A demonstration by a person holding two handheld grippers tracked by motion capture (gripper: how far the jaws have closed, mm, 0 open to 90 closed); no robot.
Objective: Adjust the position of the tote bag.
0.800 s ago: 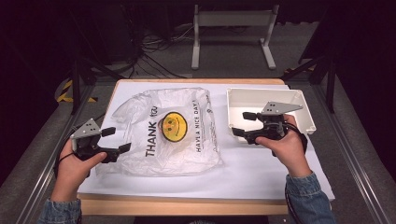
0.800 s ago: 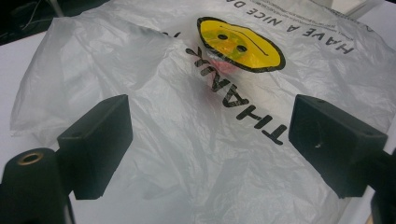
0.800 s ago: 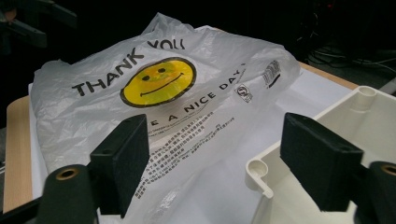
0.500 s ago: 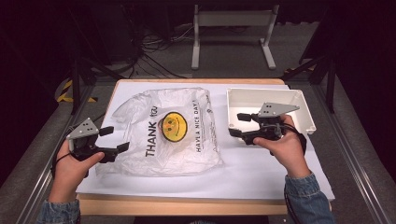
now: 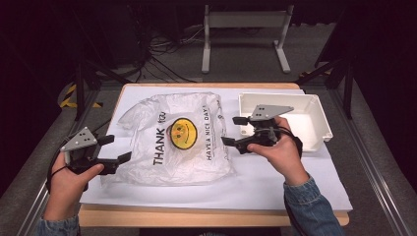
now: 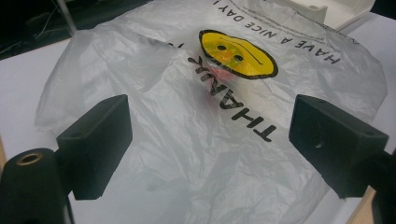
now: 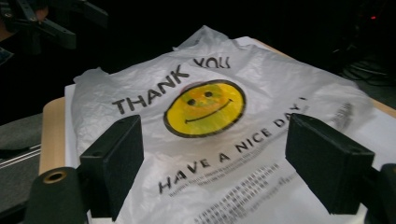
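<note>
A thin white plastic bag [image 5: 172, 140] printed with a yellow smiley face and the words THANK YOU and HAVE A NICE DAY lies flat and crumpled on the white sheet [image 5: 275, 182] that covers the table [image 5: 211, 217], a little left of the middle, with something reddish showing faintly through the film under the smiley. It lies between the two tools. The left gripper [image 5: 114, 150] sits at the bag's near left corner, its tips at the edge of the plastic; whether they touch it cannot be told. In the left gripper view its jaws stand wide apart with the bag spread ahead of them and nothing clamped. The right gripper [image 5: 233, 131] hovers at the bag's right edge, pointing toward it, jaws likewise wide apart and holding nothing; the right gripper view looks across the printed face between them. Just behind the right hand [image 5: 278, 152] stands a white rectangular tray [image 5: 314, 105], near the bag's right side.
</note>
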